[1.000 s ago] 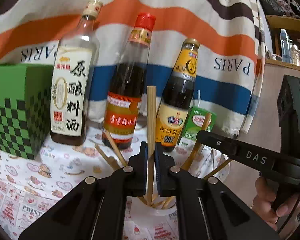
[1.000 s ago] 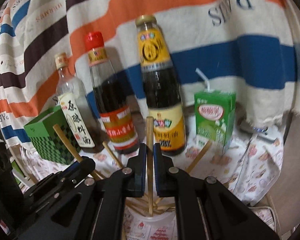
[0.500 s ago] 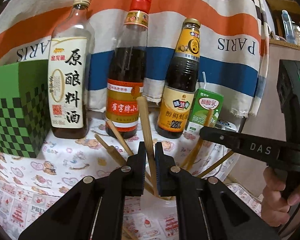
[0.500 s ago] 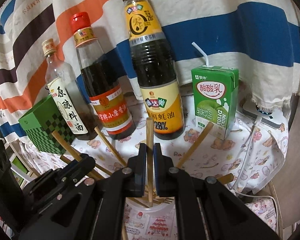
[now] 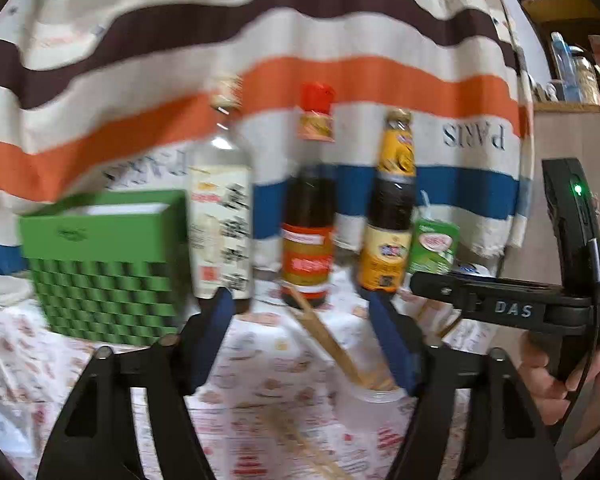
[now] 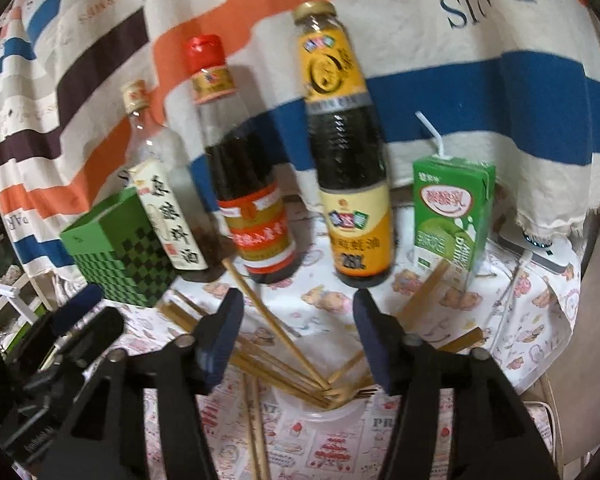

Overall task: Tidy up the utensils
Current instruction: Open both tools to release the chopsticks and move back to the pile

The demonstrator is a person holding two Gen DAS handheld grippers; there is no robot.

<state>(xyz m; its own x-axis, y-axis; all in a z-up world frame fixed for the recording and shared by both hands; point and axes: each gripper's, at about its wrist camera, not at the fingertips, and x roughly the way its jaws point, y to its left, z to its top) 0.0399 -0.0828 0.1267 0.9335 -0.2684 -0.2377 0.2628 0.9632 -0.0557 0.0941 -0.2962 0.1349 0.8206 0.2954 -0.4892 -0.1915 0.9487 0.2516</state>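
Both chopsticks released into cup (image 6: 320, 410) since earlier frame; left tool (image 5: 300, 338) and right tool (image 6: 298, 334) jaws just opened, nothing gripped. Chopsticks (image 6: 272, 320) fanned, leaning on rim.

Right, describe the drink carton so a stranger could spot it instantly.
Start at the striped cloth hanging behind the table, then follow the row of three bottles standing before it to its right end. The green drink carton stands just past the yellow-labelled bottle: it is the only box-shaped container there, with a white straw poking from its top.
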